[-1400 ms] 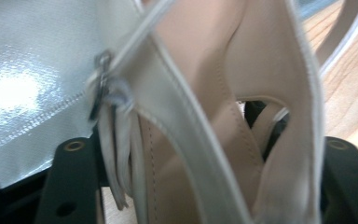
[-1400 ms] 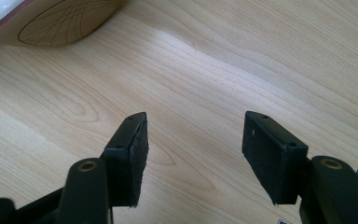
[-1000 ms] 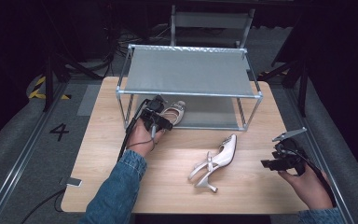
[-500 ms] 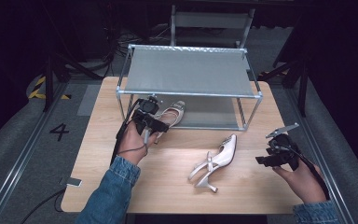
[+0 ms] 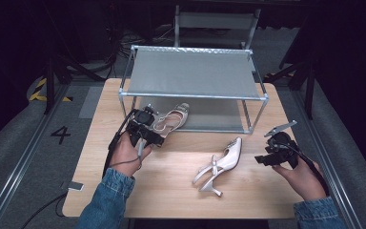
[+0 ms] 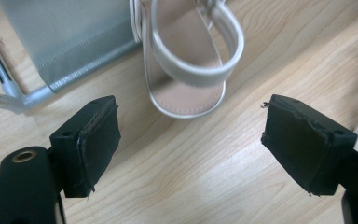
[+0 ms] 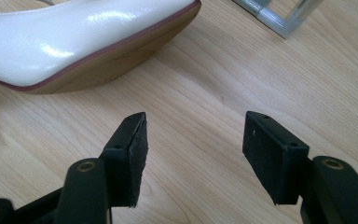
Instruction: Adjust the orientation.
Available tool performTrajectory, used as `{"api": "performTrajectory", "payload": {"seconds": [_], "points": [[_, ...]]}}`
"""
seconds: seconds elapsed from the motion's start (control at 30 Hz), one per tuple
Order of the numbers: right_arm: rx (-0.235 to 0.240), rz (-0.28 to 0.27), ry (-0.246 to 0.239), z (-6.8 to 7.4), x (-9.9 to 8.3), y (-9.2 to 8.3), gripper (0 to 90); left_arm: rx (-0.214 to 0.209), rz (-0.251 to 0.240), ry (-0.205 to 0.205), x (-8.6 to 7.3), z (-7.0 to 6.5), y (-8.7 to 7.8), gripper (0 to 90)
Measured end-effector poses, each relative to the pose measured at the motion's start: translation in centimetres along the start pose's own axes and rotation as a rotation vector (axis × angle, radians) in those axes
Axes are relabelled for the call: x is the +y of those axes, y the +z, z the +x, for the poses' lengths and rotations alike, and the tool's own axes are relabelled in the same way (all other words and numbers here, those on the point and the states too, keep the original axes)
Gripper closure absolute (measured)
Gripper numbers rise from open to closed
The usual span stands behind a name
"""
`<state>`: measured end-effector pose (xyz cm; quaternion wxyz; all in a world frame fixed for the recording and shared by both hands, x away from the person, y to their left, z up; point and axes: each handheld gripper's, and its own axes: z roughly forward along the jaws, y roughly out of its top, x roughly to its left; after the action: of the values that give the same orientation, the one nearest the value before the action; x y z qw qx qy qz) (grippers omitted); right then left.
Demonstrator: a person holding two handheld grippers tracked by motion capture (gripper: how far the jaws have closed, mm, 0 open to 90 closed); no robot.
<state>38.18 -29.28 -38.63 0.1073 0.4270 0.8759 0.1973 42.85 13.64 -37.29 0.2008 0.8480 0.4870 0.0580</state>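
A white slingback heel (image 5: pixel 171 119) lies with its toe on the lower shelf of a metal rack (image 5: pixel 193 74) and its heel end on the table. My left gripper (image 5: pixel 152 130) hovers just in front of it, open, and in the left gripper view the strap and heel cup (image 6: pixel 186 70) sit beyond the empty gap of that gripper (image 6: pixel 191 130). A second white heel (image 5: pixel 221 164) lies on its side mid-table. My right gripper (image 5: pixel 262 159) is to its right, open. In the right gripper view the shoe's toe and sole (image 7: pixel 74 42) lie ahead of the empty gripper (image 7: pixel 193 140).
The rack has two grey fabric shelves, and its front right leg (image 7: pixel 279 18) stands near my right gripper. The lower shelf edge (image 6: pixel 65 37) is beside the first shoe. The wooden table (image 5: pixel 171 191) has bare room at the front. A small device (image 5: pixel 75 186) lies at its front left edge.
My left hand has drawn back from the rack toward the front left, with its jaws empty. My right hand has shifted left, closer to the shoe on the table.
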Motion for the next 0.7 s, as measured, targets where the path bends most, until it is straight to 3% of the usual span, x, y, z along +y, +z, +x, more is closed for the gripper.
{"api": "performTrajectory", "payload": {"seconds": [0.1,0.13,0.37,0.7], "points": [[0.002,0.001,-0.011,0.2,0.4,0.2,40.4,-0.004,0.008,0.009,-0.4,0.3,0.6,18.2],[0.006,0.001,-0.015,0.2,0.5,0.3,40.4,-0.032,0.016,-0.008,-0.6,0.4,1.2,18.2],[0.009,0.001,-0.016,0.3,0.5,0.3,40.4,-0.042,0.038,-0.012,-0.7,1.1,2.9,19.2],[0.001,0.004,-0.003,0.1,0.0,0.1,40.4,-0.010,0.031,0.048,0.0,0.7,5.4,24.0]]}}
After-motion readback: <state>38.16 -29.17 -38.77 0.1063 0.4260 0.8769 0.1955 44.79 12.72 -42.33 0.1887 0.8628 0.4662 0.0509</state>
